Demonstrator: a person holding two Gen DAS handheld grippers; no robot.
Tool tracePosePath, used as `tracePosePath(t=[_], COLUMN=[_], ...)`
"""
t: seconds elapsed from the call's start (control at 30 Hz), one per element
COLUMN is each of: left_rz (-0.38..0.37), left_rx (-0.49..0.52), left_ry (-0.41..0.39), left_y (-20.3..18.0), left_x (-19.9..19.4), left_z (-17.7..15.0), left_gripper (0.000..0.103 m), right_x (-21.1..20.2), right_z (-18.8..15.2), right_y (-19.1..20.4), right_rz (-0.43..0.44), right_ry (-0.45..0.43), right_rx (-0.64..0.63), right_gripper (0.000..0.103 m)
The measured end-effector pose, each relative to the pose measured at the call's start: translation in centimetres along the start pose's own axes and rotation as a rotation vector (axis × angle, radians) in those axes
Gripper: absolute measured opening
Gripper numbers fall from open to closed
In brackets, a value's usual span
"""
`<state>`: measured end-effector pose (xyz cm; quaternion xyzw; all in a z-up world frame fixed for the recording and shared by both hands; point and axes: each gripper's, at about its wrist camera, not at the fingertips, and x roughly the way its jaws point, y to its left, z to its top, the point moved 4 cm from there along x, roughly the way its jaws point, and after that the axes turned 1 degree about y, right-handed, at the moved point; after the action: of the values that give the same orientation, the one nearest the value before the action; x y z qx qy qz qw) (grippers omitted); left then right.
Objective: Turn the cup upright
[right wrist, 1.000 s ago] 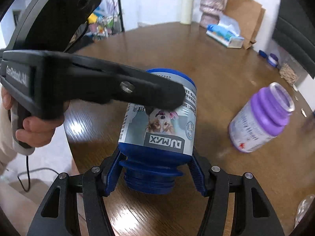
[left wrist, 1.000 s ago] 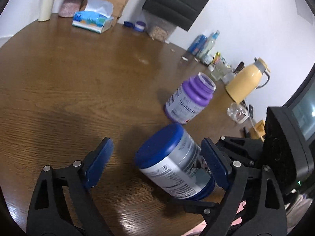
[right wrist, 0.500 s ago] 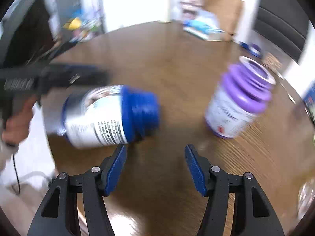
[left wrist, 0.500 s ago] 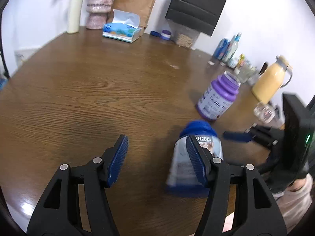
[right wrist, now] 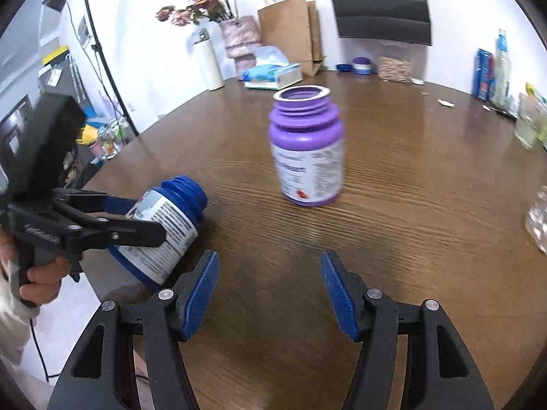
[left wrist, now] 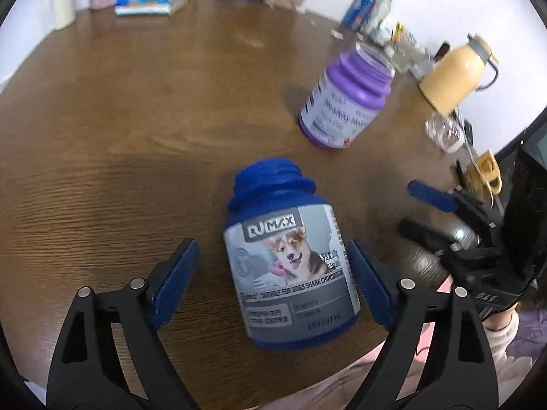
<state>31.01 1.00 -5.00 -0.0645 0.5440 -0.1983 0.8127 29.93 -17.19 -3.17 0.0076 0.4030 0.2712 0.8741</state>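
The blue bottle (left wrist: 290,273), open-mouthed with a dog label, sits at the near table edge between the fingers of my left gripper (left wrist: 271,271). Its mouth points away from that camera. The right wrist view shows this blue bottle (right wrist: 164,232) tilted, mouth up and to the right, with my left gripper (right wrist: 143,218) around its body. The left jaws are open: wood shows between the left pad (left wrist: 177,270) and the bottle. My right gripper (right wrist: 270,283) is open and empty over the table, right of the bottle. Its fingers appear as my right gripper (left wrist: 417,213) in the left wrist view.
A purple bottle (right wrist: 307,150) stands upright with an open mouth mid-table. At the back are a tissue box (right wrist: 273,75), a paper bag (right wrist: 290,30) and a vase (right wrist: 239,37). A yellow flask (left wrist: 454,75) and small clutter line the right side of the wooden table (right wrist: 410,205).
My right gripper let go of the blue bottle's neck and drew back. The bottle turned from mouth-down to mouth-up and now sits between my left fingers.
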Motion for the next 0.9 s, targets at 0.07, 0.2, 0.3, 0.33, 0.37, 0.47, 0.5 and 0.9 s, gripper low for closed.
tracePosePath(t=[0.07, 0.2, 0.3, 0.33, 0.37, 0.47, 0.5, 0.9], left_rz=[-0.010, 0.008, 0.026, 0.032, 0.045, 0.071, 0.061, 0.042], left_rx=[0.002, 0.011, 0.032, 0.046, 0.064, 0.135, 0.159, 0.242], left_ry=[0.021, -0.041, -0.196, -0.268, -0.325, -0.537, -0.593, -0.797], left_y=[-0.2, -0.4, -0.5, -0.7, -0.9, -2.2, -2.5, -2.1], left_x=[0.5, -0.3, -2.4, -3.4, -4.3, -6.8, -7.6, -8.5], left_z=[0.0, 0.3, 0.8, 1.1, 1.4, 2.5, 2.8, 6.9], left_gripper=[0.061, 0.060, 0.060, 0.060, 0.059, 0.059, 0.059, 0.059], right_x=[-0.6, -0.8, -1.2, -1.5, -1.7, -2.8, -3.1, 3.0], right_z=[-0.2, -0.1, 1.0, 1.4, 2.1, 5.5, 6.7, 18.1], right_y=[-0.5, -0.8, -0.4, -0.2, 0.1, 1.5, 1.9, 5.8], right_rz=[-0.011, 0.020, 0.057, 0.081, 0.106, 0.246, 0.298, 0.609], right_ry=[-0.011, -0.024, -0.050, -0.062, -0.072, -0.120, -0.135, 0.017], right_rx=[0.000, 0.015, 0.004, 0.000, -0.002, -0.013, -0.010, 0.050], right_gripper=[0.070, 0.073, 0.073, 0.073, 0.074, 0.082, 0.084, 0.080])
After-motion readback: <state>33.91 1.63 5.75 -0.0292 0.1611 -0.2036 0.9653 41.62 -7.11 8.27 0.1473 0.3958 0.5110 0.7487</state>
